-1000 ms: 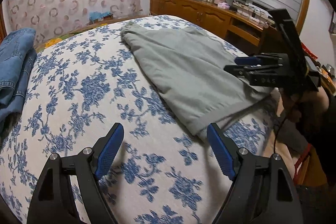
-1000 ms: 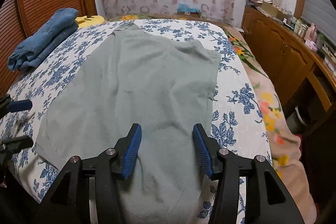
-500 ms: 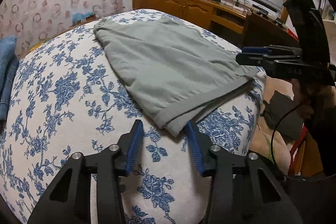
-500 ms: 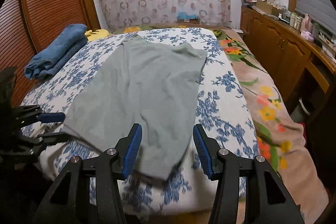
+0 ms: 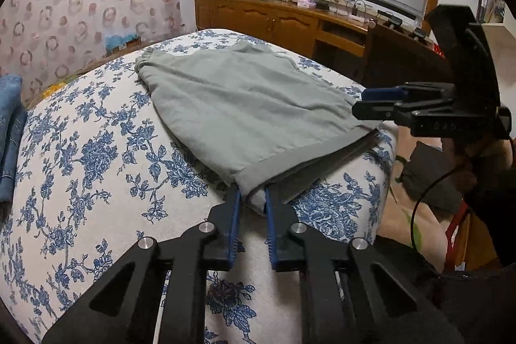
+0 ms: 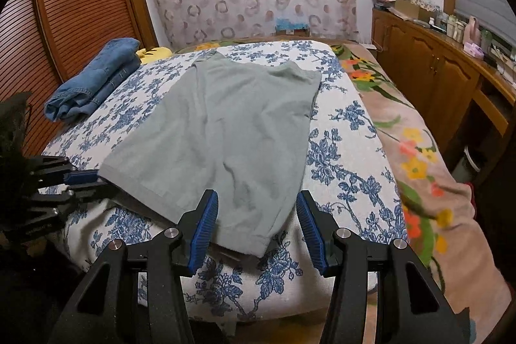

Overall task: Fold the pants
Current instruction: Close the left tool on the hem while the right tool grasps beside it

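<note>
Since a second ago the left gripper (image 5: pixel 251 199) has slid to the hem corner of the grey pants (image 5: pixel 245 105), and its jaws have just been closing; they now pinch that corner between the blue pads. Both cameras have drawn back, so the whole garment shows, lying flat on the flowered bedspread (image 5: pixel 96 157) with its waist toward 12 o'clock.

Only the right wrist view shows the folded jeans (image 6: pixel 93 83) at 10 o'clock by the slatted wooden wall, and the orange-flowered blanket (image 6: pixel 416 157) along the bed's 3 o'clock side. The left wrist view alone shows the wooden dresser (image 5: pixel 274 21) at 1 o'clock, crowded with bottles.

The right gripper (image 6: pixel 256 226) stands half spread, its pads either side of the other hem corner without pressing it. This hem lies at the mattress's near edge, partly overhanging. Bare bedspread lies open on both sides of the pants.
</note>
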`<state>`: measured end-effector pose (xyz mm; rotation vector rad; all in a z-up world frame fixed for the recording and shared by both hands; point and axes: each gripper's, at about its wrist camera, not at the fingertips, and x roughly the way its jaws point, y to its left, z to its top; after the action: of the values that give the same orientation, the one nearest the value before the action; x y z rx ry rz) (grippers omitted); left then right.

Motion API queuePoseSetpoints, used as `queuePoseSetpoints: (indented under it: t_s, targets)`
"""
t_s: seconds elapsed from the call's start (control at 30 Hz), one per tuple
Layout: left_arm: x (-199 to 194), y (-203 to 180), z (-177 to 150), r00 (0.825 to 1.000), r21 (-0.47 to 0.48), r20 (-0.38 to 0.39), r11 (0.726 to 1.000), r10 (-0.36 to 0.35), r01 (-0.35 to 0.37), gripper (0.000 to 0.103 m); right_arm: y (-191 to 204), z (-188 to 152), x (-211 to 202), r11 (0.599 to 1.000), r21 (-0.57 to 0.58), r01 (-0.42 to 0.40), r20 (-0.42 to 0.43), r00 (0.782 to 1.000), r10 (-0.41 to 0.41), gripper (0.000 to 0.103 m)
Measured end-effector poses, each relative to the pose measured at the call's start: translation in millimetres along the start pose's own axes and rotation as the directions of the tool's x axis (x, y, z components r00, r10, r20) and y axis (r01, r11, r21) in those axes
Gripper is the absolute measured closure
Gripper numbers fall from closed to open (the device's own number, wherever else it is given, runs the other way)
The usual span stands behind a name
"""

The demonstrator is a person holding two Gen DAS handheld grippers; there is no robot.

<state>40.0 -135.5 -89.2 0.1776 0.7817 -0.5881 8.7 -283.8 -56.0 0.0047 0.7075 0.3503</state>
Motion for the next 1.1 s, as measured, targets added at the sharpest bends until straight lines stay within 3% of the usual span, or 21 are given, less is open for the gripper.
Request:
queuePoseSetpoints:
  t_s: [0.67,0.87,1.1]
  targets:
    - [5,2,-7,0.999,-0.028,-0.032,1.0,-0.008,0.007,0.089,3,-9,5,1.0,0.023,0.01,-0.046,0.999,-0.009,0.051]
    - [7,4,-8,0.999,-0.043,-0.031,0.999,-0.014,0.013,0.089,6,-9,6,0.999,0.02,-0.032,-0.047,0.998,0.033,0.073]
    - [7,5,-9,0.999,-0.047,-0.028,0.999,-0.02,0.019,0.088,6,-11,7,0.998,0.022,-0.065,-0.042,0.997,0.066,0.089]
